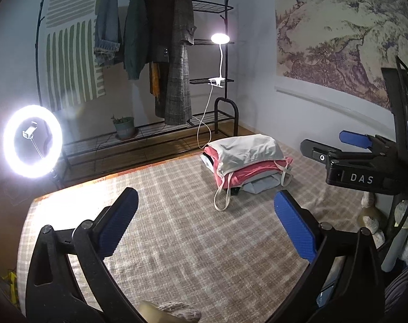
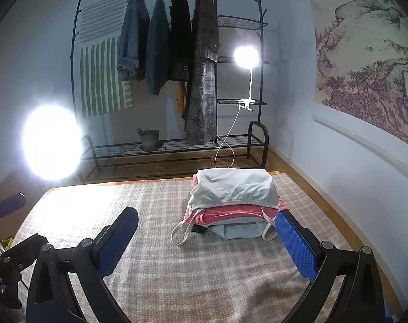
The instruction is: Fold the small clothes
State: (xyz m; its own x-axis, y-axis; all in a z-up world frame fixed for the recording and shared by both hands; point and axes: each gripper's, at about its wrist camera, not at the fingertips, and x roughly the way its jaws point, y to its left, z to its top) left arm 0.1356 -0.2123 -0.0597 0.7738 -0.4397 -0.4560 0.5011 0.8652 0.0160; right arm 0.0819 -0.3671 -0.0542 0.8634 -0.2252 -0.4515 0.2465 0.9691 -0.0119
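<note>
A stack of folded small clothes point(image 1: 244, 161) lies on the checked beige mat point(image 1: 177, 228): a white top with loose straps on top, pink pieces under it, a pale grey-blue piece at the bottom. In the right wrist view the stack point(image 2: 233, 196) sits just ahead, near the right pad. My left gripper point(image 1: 205, 231) is open and empty, well short of the stack. My right gripper point(image 2: 206, 237) is open and empty above the mat; it also shows in the left wrist view point(image 1: 338, 148) at the right, beside the stack.
A black clothes rack point(image 2: 166, 70) with hanging coats, a clip lamp point(image 2: 245, 56) and a potted plant point(image 2: 149, 139) stands at the back. A bright ring light point(image 1: 33, 141) stands at left. Wooden floor borders the mat; a wall runs along the right.
</note>
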